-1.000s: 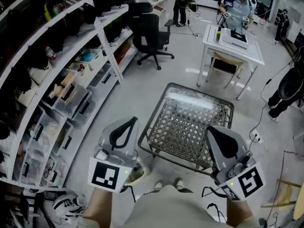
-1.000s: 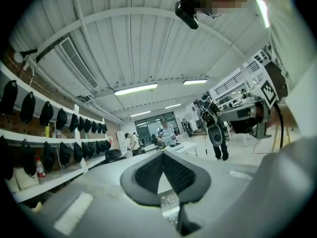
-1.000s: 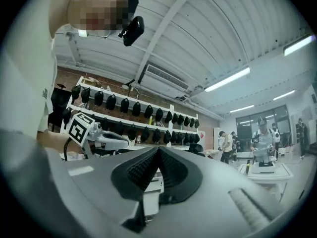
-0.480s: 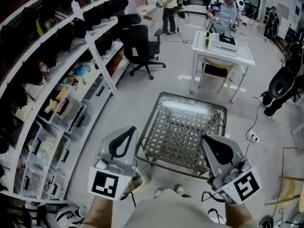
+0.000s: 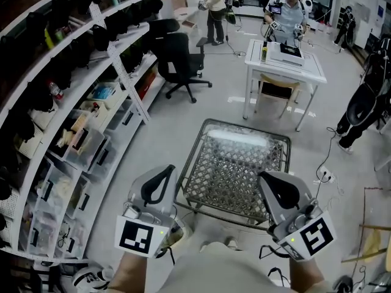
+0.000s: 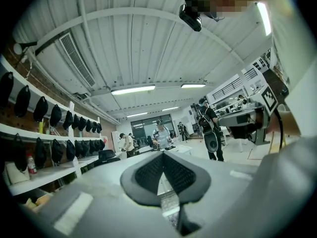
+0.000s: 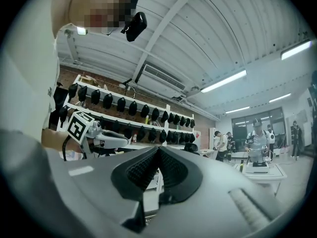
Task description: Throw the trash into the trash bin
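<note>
My left gripper [image 5: 164, 174] and right gripper [image 5: 272, 182] are held side by side close to my body, both pointing level. Each is shut with nothing between its jaws. In the left gripper view the left gripper [image 6: 162, 168] shows its black pads pressed together, and the right gripper [image 6: 250, 119] shows beside it. The right gripper [image 7: 157, 166] likewise has its pads meeting in its own view. Just beyond both grippers, a wire mesh basket [image 5: 247, 126] stands on the grey floor. I see no trash in any view.
White shelving [image 5: 73, 102] with boxes and dark caps runs along the left. A black office chair [image 5: 177, 57] and a white table [image 5: 284, 60] stand further back, with people behind them. Another person [image 5: 366, 99] stands at the right; a cable [image 5: 330, 157] lies near the basket.
The head view has shifted slightly, so the room sits a little lower and more to the left. Both grippers stay shut in about the same place before the basket.
</note>
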Demonstrator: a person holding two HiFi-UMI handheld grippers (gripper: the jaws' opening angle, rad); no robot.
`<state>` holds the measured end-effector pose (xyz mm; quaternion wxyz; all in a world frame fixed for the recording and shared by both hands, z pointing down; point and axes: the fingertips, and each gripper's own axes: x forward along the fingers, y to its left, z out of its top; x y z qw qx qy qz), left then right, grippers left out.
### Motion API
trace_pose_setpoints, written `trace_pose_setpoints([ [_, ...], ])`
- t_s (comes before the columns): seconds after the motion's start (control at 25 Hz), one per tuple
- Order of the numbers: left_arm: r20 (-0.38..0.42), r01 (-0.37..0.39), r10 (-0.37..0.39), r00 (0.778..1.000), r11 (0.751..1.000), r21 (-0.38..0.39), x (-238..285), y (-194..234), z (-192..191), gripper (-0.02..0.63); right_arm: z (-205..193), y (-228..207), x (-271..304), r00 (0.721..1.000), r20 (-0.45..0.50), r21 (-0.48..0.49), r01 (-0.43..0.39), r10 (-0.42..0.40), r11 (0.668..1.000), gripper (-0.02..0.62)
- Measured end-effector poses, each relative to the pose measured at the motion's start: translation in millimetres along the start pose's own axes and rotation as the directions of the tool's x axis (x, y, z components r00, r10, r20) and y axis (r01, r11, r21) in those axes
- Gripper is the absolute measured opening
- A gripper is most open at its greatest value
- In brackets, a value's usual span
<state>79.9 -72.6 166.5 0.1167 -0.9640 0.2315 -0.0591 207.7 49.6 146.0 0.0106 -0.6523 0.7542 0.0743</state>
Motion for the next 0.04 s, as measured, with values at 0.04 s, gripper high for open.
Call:
trace_pose_setpoints([
  [0.04,0.0,0.002,-0.002,1.0,1.0,0.0,2.0,-0.4,0.9,0.003,0.3,-2.2,0.2,1.0,0.0,0.001,0.003,-0.003,1.0,0.003],
])
